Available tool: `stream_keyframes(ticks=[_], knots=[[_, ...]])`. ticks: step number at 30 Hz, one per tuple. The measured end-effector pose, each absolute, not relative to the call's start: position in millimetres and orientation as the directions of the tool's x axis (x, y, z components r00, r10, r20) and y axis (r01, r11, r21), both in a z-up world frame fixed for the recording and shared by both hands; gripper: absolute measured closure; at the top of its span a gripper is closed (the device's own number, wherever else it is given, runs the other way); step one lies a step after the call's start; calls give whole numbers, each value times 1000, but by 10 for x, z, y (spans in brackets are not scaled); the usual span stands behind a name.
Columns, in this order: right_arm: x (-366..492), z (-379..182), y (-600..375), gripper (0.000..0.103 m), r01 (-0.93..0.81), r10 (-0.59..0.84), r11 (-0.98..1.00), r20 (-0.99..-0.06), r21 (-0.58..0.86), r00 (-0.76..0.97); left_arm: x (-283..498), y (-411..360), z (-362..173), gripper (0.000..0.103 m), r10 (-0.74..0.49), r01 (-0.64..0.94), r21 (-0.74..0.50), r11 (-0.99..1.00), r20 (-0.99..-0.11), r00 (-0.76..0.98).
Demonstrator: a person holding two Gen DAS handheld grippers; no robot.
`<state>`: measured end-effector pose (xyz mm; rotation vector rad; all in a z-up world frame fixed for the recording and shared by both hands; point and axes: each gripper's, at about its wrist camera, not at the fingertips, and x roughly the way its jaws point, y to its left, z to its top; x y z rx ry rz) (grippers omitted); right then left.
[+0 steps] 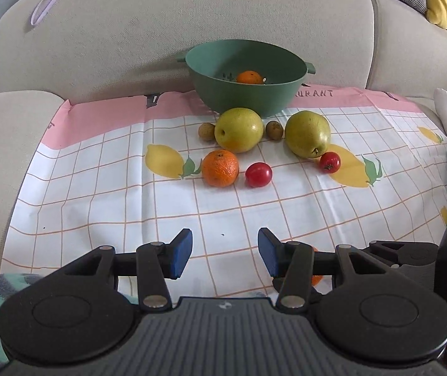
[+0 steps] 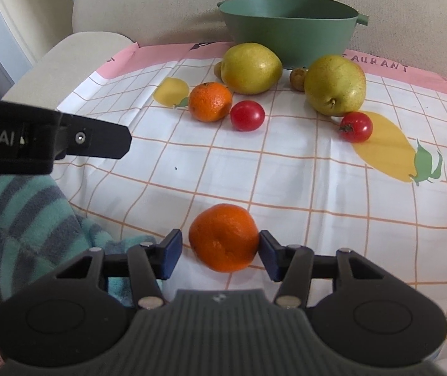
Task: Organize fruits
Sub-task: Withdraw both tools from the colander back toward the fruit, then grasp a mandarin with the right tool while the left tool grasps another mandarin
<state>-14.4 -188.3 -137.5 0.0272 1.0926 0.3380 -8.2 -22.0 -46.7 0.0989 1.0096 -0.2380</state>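
A green bowl stands at the back of the checked cloth with one orange inside. In front lie two yellow-green pears, two small brown fruits, an orange and two red tomatoes. My left gripper is open and empty over the near cloth. My right gripper is open around a near orange; its right pad touches the orange, the left pad stands apart.
The cloth lies on a beige sofa seat with its backrest behind the bowl. A striped teal blanket lies at the near left edge. The left gripper's body juts in at the left of the right wrist view.
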Motion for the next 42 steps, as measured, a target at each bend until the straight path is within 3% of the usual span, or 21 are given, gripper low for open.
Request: stream_keyframes(ticks=[9,19,42], knots=[[-86,-1275,-1948,59,-255,304,945,-840,205,450,-2,-211,-481,46,-203,257,-67,964,-812,548],[254,-1176,-2193,59,-198,261,963,-807,181,531,350,-399,-630,46,-169,367,64,928,-806,567],[584,-1403,-2277,59,-149,280,960,-834,237,476,835,-534,-1187,49,-172,525,163,836,-830,531]])
